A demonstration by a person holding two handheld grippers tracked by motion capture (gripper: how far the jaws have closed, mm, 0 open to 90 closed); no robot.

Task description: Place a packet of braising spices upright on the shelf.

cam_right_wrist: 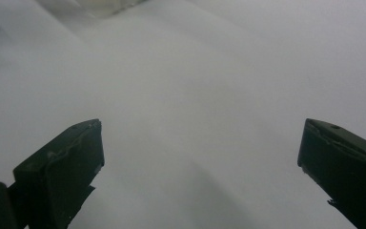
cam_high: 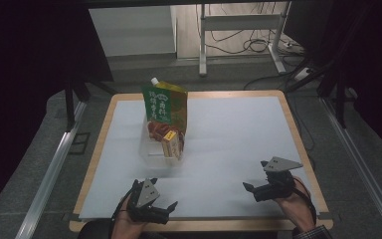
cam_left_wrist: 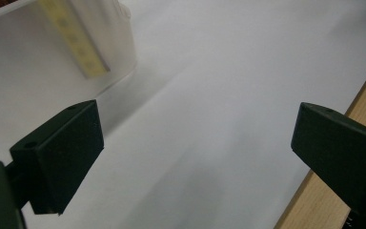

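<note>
A: What is the counter [cam_high: 298, 149] made of?

B: Pale wood with a visible grain at its rim, under a smooth, matt white sheet [cam_high: 229, 144] that looks like paper or thin plastic.

A: And the pouch [cam_high: 165, 104]?

B: Glossy printed plastic film, green and yellow, with a white plastic cap. It stands in a clear plastic bin [cam_high: 151, 152], smooth and slightly shiny, beside a small carton [cam_high: 171, 143] that looks like printed card.

A: The tools?

B: The left tool [cam_left_wrist: 195, 143] and right tool [cam_right_wrist: 200, 162] have matt black plastic jaws; the right one's edges look chipped and rough. Each carries a dull grey plate.
</note>
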